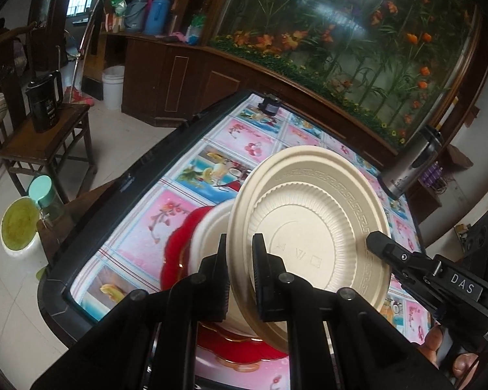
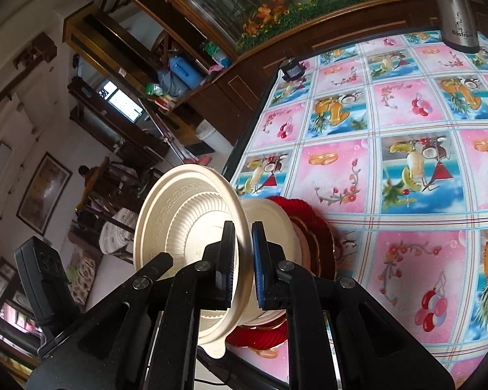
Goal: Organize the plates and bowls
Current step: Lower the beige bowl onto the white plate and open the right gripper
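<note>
2 grippers clamp 1 beige moulded-fibre plate [image 1: 312,227] by opposite edges, tilted above the near edge of the fruit-patterned tablecloth [image 1: 192,175]. Left gripper [image 1: 240,279] is clenched on the plate's near rim; right gripper [image 2: 244,260] is clenched on its rim too. Just beyond and below the plate sits a beige fibre bowl [image 2: 273,217] on a red scalloped plate [image 2: 312,221]. Far right stands a steel kettle [image 1: 413,165].
</note>
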### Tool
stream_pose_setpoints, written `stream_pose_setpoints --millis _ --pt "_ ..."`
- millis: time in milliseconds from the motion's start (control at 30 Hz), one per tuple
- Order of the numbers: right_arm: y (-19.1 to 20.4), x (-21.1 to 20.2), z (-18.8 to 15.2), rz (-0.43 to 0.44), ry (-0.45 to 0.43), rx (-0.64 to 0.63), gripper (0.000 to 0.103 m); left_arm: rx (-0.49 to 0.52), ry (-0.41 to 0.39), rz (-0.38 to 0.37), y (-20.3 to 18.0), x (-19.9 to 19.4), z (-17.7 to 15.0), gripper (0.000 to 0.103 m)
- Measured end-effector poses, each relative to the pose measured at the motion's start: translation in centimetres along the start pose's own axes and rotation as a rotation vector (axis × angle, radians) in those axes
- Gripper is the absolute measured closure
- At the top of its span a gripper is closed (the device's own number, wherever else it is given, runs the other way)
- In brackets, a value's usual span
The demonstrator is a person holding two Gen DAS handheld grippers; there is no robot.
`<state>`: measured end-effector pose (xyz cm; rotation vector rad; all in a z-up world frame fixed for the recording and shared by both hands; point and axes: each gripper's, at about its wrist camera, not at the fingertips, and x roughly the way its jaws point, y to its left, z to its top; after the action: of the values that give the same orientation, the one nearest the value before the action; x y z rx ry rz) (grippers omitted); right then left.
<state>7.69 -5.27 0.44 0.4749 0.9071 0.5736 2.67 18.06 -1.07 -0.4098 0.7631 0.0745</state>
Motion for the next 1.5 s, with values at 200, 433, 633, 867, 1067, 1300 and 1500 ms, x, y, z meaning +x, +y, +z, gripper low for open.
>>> stream_pose_setpoints --millis 200,433,633,867,1067,1300,1500 --pt "0.3 1.5 -0.2 -0.015 0.023 0.001 0.093 0.012 -0.016 0.028 0.7 0.1 0.1 0.093" --pt "0.4 2.5 -0.2 -0.021 0.04 0.01 0.093 0.014 -0.024 0.04 1.1 0.1 0.0 0.093" --pt "0.4 3.2 -0.3 -0.026 0.05 0.011 0.093 0.015 -0.032 0.047 1.4 0.1 0.1 0.093" --pt "0.2 4.0 -0.3 -0.037 0.064 0.018 0.093 0.012 -0.031 0.05 1.7 0.3 0.2 0.093" --pt "0.0 4.5 -0.5 -0.046 0.071 0.022 0.093 0.008 -0.015 0.049 2.2 0.9 0.2 0.093" --pt "-0.6 5.6 -0.7 -0.068 0.088 0.034 0.093 0.032 0.008 0.082 2.2 2.2 0.0 0.091" --pt "-0.1 5.7 -1.1 -0.195 0.02 -0.05 0.092 0.125 -0.044 0.212 1.1 2.1 -0.3 0.064"
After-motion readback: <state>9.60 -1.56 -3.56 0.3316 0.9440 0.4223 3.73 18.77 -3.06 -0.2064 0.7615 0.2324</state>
